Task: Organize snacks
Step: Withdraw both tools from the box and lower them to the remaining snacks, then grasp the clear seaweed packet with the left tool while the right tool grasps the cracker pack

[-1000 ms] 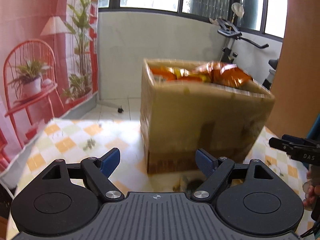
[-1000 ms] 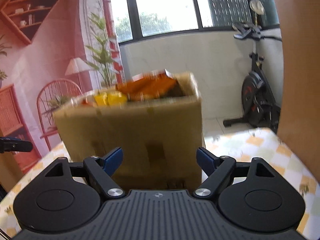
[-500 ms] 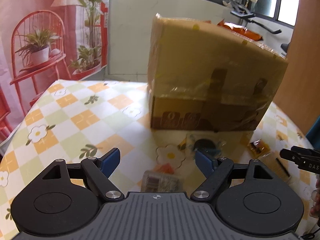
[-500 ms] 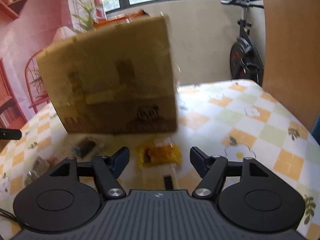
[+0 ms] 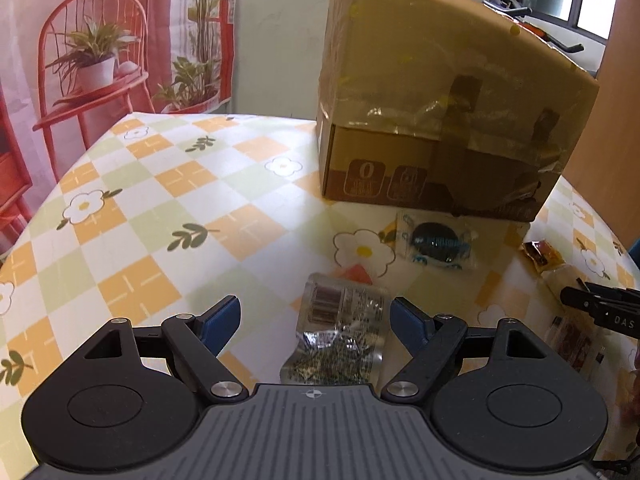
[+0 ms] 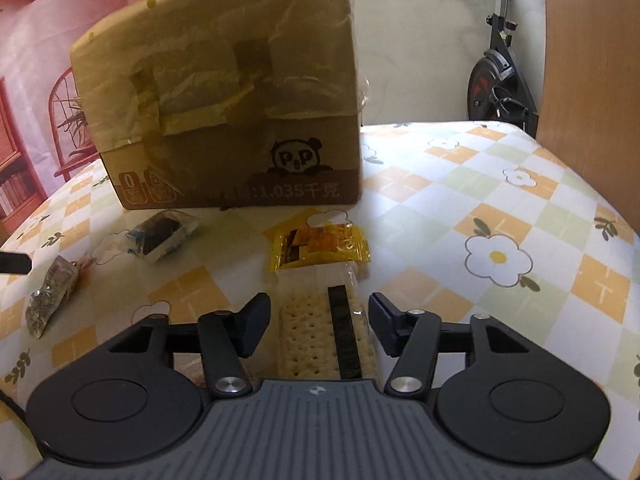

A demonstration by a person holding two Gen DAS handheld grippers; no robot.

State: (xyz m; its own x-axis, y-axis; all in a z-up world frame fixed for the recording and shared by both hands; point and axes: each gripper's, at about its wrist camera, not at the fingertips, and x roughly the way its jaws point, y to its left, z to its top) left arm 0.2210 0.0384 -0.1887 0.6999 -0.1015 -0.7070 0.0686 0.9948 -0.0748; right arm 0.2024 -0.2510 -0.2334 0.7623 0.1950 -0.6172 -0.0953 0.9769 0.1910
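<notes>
While four small snack packets lie loose on the flower-patterned tablecloth (image 6: 500, 200), the taped cardboard box (image 5: 440, 92) stands at the far side of the table, its top out of view, so what it already contains cannot be told. Sorting appears barely begun: nothing is gripped and every visible packet waits in front of the box.

The left gripper (image 5: 314, 320) hovers low with its blue-tipped fingers (image 5: 222, 318) spread wide on either side of a clear packet of dark, seed-like snack (image 5: 340, 340), touching it nowhere that shows. Just beyond lies a dark round sweet in a clear wrapper (image 5: 436, 242), close to the box's base.

The right gripper (image 6: 316, 326) is likewise open, its fingers (image 6: 254, 328) straddling a cracker packet (image 6: 320, 332) without closing on it; whether the pads brush the wrapper is hard to judge at this angle. A yellow wafer packet (image 6: 320, 246) touches the crackers' far end, between them and the box.

All four remain to be collected.
</notes>
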